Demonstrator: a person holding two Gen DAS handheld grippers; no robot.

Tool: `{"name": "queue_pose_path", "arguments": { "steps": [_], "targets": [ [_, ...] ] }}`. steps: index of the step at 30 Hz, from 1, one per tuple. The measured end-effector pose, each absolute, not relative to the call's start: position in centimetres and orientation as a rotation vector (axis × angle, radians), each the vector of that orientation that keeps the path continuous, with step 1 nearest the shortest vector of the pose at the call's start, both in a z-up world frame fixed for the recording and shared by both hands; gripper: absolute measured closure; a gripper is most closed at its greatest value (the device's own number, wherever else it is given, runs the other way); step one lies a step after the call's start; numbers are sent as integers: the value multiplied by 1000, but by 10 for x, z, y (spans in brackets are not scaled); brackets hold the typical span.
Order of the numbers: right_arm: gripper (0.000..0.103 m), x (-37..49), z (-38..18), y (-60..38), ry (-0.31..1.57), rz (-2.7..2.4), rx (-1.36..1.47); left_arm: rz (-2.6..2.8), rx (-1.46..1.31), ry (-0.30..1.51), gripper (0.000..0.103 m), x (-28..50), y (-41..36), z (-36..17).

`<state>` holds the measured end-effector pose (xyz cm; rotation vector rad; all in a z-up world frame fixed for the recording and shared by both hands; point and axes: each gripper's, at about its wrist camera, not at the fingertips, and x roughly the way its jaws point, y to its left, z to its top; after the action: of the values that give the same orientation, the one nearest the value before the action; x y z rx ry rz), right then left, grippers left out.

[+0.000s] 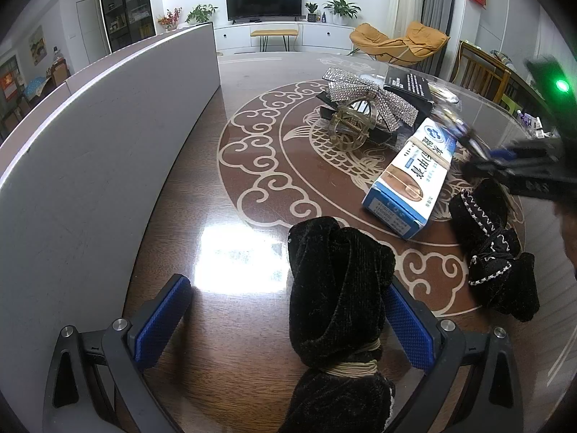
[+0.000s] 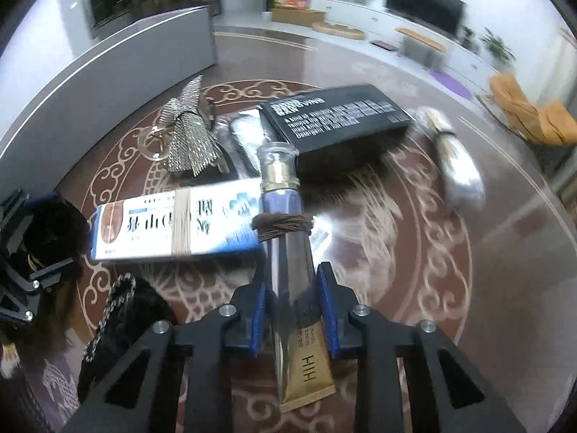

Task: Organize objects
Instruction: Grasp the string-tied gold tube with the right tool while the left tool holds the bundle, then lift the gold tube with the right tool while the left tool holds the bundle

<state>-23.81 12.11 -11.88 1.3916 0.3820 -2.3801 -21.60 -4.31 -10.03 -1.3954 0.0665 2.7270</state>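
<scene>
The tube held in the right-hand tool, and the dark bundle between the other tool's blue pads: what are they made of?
The tube looks like glossy soft plastic, purple fading to gold, with a clear cap and a brass-coloured collar; its flat crimped end suggests a squeeze tube. The dark bundle appears to be black velvet-like fabric: a soft, faintly speckled nap, folded and bound with pale cord.

A: Count, tabletop. Velvet bundles [image 1: 337, 288]: two, second at three o'clock [image 1: 494, 249].
B: Boxes: two, blue-white [image 2: 180, 223], black [image 2: 339, 119]. Tubes [image 2: 292, 252]: one. Rhinestone bows [image 1: 357, 97]: one. Claw clips [image 1: 351, 126]: one.
</scene>
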Motion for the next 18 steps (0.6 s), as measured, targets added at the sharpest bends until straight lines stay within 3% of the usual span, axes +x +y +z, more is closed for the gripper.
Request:
{"name": "queue_pose_path", "arguments": {
  "steps": [6, 12, 14, 16, 18],
  "targets": [
    [84, -163, -117, 163, 124, -2530, 1574, 2727, -1395, 67, 0, -216, -43, -100],
    [83, -79, -122, 179, -4, -2733, 1514, 2727, -1395, 66, 0, -216, -43, -100],
    [69, -70, -123, 176, -77, -2772, 1426, 2727, -1395, 66, 0, -217, -43, -100],
    [20, -71, -128, 171, -40, -2795, 1406, 2727, -1395, 66, 0, -217, -43, -100],
    [17, -76, -132, 165, 28, -2810, 1389, 2727, -1395, 66, 0, -216, -43, -100]
  ]
}}
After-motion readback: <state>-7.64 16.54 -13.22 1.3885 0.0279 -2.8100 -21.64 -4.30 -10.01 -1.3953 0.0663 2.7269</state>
